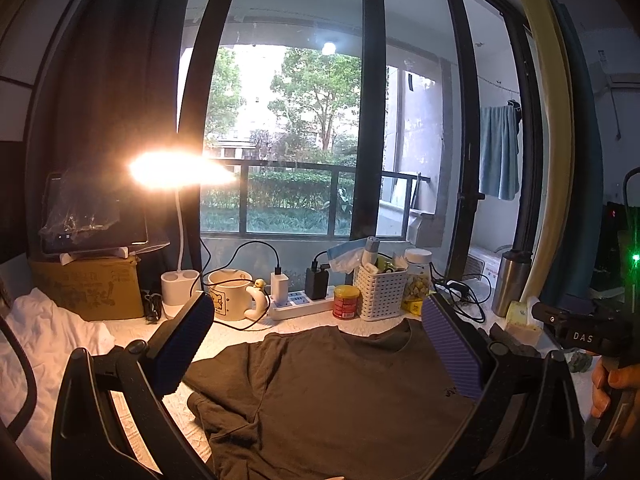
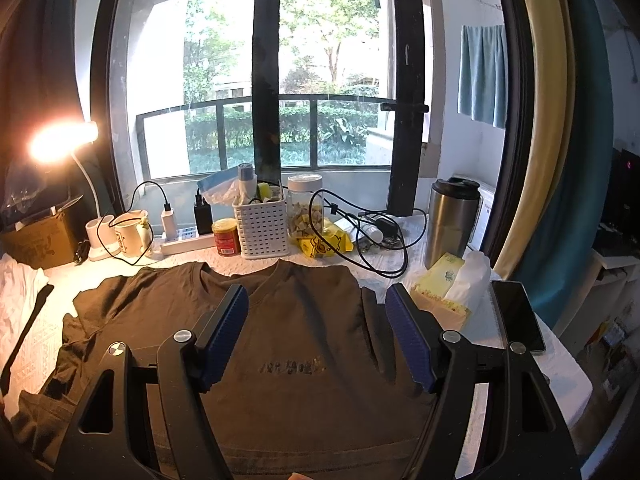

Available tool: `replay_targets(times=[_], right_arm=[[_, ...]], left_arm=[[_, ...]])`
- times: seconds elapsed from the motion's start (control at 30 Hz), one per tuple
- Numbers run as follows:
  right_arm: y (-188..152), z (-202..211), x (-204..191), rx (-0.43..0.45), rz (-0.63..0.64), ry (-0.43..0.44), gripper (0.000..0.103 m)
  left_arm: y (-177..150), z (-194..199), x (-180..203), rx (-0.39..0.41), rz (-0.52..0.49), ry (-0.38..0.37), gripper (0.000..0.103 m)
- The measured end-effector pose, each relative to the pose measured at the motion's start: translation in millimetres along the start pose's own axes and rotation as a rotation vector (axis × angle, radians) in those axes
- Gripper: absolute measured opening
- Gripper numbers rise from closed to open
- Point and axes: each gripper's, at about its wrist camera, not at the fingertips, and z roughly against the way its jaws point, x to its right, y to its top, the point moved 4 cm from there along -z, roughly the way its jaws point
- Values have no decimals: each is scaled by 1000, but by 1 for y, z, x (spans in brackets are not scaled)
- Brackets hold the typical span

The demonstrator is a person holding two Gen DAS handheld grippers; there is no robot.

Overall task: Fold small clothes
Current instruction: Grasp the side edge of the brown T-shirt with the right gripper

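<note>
No fold visible yet: dark t-shirt (image 2: 304,344) spread flat on table (image 2: 400,264), collar toward window. Left gripper (image 1: 316,344) and right gripper (image 2: 316,332) wide open, empty, above shirt. All folding left.

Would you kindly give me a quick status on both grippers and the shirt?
Left gripper open, right gripper open, both empty above the cloth. Brown T-shirt spread flat on the table, unfolded. Tissue pack and phone close by its right edge.

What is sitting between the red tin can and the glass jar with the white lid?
A white plastic slotted basket stuffed with odds and ends stands between the red tin can and the white-lidded glass jar, clearest in the right wrist view.
</note>
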Motion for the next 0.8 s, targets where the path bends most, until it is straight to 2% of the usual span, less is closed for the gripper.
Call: replay_targets(times=[0.4,0.63,0.8], right_arm=[[-5,-19,2,-30,17,0,74],[-20,-51,49,-114,-55,-93,74],[-29,-72,72,-162,-59,-138,74]], left_arm=[[-9,-21,3,-61,25,1,102],[-18,-45,12,-128,0,6,102],[-26,-63,16,-172,-5,15,102]])
